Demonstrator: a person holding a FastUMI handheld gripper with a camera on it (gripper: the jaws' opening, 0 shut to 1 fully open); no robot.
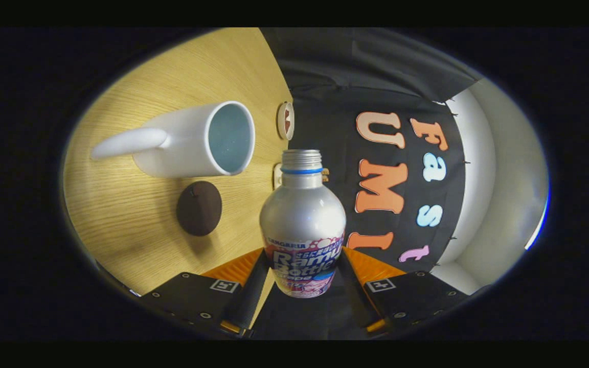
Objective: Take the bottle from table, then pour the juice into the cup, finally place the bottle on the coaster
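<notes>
While my two fingers [247, 291] are pressing on either side of the bottle [302, 225], I am holding it by its labelled lower body, its base hidden between them. Its uncapped neck is pointing ahead. Beyond, the white cup [192, 140] and the dark coaster [199, 208] are sitting on the wooden table [120, 214], which appears tilted sideways. Two small objects at the table's far edge [285, 120] are hard to make out.
</notes>
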